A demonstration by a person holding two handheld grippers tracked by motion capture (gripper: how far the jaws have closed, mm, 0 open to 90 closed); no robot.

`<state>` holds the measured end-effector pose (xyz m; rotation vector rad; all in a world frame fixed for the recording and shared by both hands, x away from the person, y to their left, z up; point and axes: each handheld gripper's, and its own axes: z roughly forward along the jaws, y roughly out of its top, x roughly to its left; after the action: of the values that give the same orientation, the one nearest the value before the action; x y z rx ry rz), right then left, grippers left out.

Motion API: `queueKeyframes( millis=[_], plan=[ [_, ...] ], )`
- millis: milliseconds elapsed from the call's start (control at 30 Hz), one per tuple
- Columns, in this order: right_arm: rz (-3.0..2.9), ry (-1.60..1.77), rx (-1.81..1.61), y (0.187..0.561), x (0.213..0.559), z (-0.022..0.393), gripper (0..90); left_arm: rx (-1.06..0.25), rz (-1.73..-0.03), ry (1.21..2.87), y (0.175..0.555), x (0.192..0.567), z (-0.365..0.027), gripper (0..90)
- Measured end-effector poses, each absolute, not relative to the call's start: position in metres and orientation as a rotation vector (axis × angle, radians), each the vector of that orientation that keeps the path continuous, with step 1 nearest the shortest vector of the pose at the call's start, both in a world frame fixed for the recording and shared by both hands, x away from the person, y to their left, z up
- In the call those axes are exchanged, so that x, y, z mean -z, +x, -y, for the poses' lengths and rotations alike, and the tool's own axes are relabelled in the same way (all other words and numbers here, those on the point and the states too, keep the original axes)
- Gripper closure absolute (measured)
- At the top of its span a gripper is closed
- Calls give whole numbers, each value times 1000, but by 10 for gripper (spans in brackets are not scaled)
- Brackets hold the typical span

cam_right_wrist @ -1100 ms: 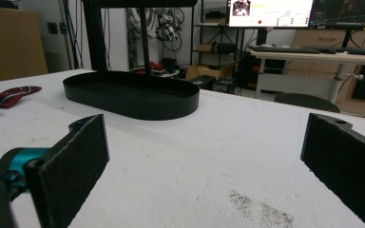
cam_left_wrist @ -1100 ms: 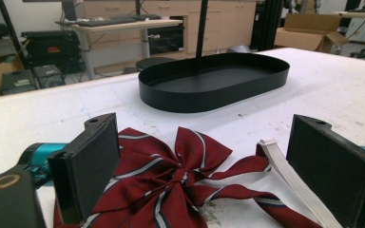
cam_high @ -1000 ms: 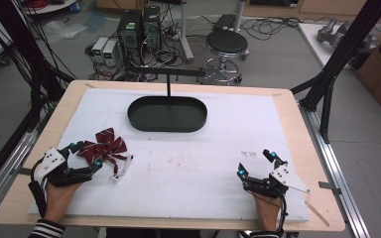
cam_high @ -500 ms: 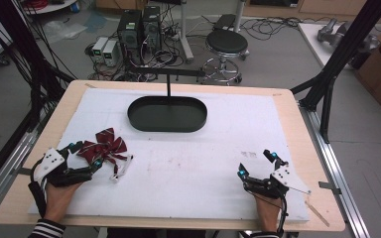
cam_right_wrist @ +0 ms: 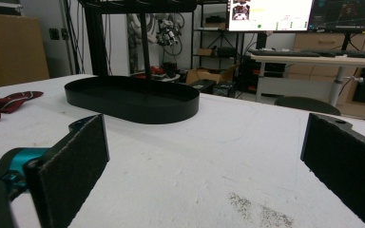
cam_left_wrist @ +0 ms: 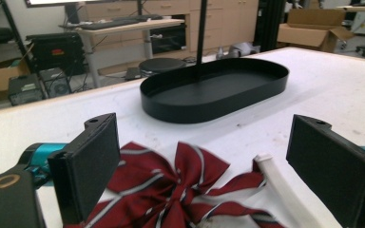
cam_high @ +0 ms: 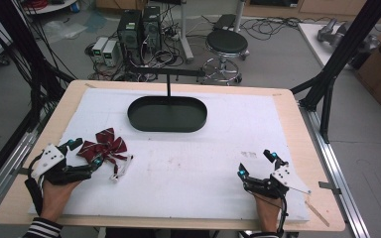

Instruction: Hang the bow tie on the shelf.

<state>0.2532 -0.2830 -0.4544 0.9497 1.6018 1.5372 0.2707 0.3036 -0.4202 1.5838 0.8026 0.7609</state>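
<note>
- Bow (cam_high: 104, 145) now sits between your left gripper's (cam_high: 84, 152) wide-open jaws; you have edged in since a second ago.
- Right gripper (cam_high: 256, 163) stays open, empty, idle.
- Closing on it looks next.

A dark red bow tie (cam_high: 105, 145) with thin white-grey stripes and a white strap lies on the white table mat (cam_high: 188, 163), beside a black oval tray (cam_high: 167, 114).

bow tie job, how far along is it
Nothing looks done yet: the bow tie lies on the white mat, apart from the black tray. In hand: the left tongs stand open around it. The right tongs are open, idle. Gripping and lifting remain.
</note>
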Motion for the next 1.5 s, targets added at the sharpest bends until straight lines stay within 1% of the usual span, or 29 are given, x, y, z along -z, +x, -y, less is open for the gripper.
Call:
queueKeyframes(
  millis=[267,367,500,567,633,733,833,900,1033,1167,1400,1500],
  plan=[
    [-1601,959,-1541,253,454,283,10,-760,-767,1663,270,391,-295,126],
    [-1601,958,-1541,253,454,283,10,-709,-765,1738,274,381,-288,126],
    [-1601,958,-1541,253,454,283,10,-677,-768,1831,277,375,-278,131],
    [-1600,958,-1541,253,454,283,10,-676,-762,1885,278,373,-273,179],
    [-1600,958,-1541,253,454,283,10,-664,-766,1933,279,372,-268,187],
    [-1601,957,-1542,253,454,283,9,-635,-787,1989,282,371,-262,197],
    [-1601,960,-1544,253,454,283,10,-559,-806,2037,286,372,-256,209],
    [-1601,960,-1544,253,455,283,10,-543,-802,2080,288,373,-251,229],
    [-1600,957,-1543,252,455,283,10,-508,-815,2159,292,376,-241,233],
    [-1596,953,-1543,253,455,283,10,-478,-836,2232,296,380,-230,267],
    [-1596,958,-1544,253,455,284,10,-439,-892,2302,300,388,-218,284],
    [-1594,963,-1547,252,455,284,10,-390,-946,2326,305,394,-213,328]
  ],
)
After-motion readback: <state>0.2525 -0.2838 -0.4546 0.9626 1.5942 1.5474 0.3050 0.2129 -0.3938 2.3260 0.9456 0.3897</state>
